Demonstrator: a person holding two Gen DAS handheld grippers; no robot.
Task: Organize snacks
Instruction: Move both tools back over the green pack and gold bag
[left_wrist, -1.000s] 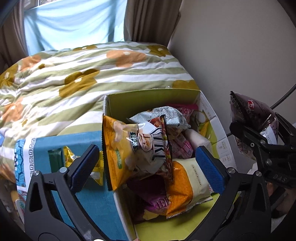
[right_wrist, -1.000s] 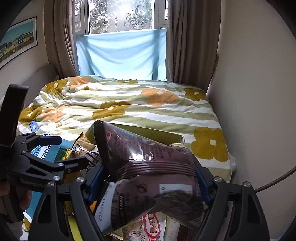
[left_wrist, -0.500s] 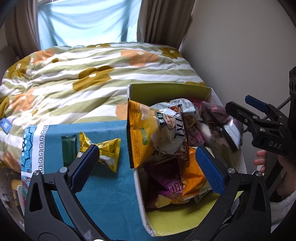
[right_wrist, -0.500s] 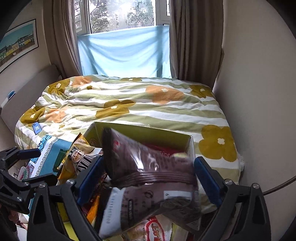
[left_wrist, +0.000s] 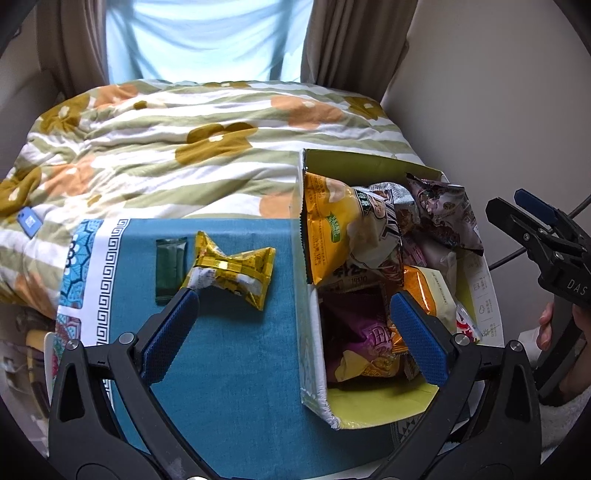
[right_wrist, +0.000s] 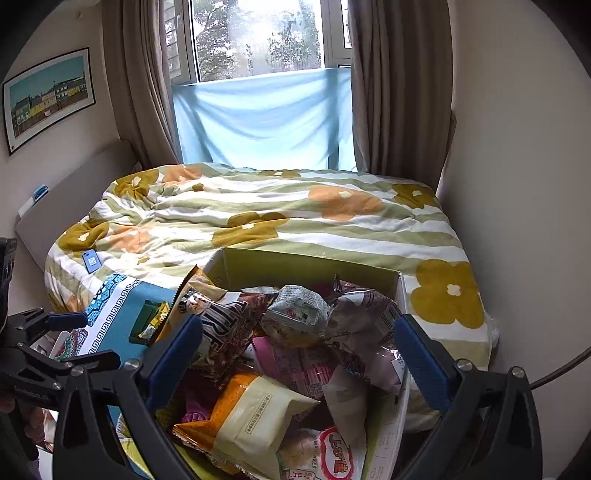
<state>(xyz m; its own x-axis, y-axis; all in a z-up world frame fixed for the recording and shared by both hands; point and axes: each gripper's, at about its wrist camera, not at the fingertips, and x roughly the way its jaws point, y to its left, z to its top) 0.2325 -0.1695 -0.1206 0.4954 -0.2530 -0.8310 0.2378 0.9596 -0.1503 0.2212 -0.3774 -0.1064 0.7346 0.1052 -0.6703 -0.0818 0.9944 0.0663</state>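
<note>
A green cardboard box (left_wrist: 373, 406) (right_wrist: 295, 264) full of snack bags stands on a blue cloth (left_wrist: 229, 362). A dark brown snack bag (left_wrist: 443, 216) (right_wrist: 369, 325) lies on top at the box's far right. A yellow snack packet (left_wrist: 232, 271) and a dark green packet (left_wrist: 169, 267) lie on the cloth left of the box. My left gripper (left_wrist: 291, 332) is open and empty over the box's left wall. My right gripper (right_wrist: 299, 354) is open and empty above the box; it shows at the right edge of the left wrist view (left_wrist: 539, 229).
A bed with a flowered striped quilt (left_wrist: 192, 147) (right_wrist: 295, 221) lies behind the box. A beige wall (right_wrist: 517, 166) is close on the right. A small blue card (left_wrist: 28, 224) rests on the quilt's left side. A cable (right_wrist: 561, 365) runs at the right.
My right gripper opened and dropped the dark brown bag into the box, then drew back. My left gripper moved left, bringing the yellow and green packets into view.
</note>
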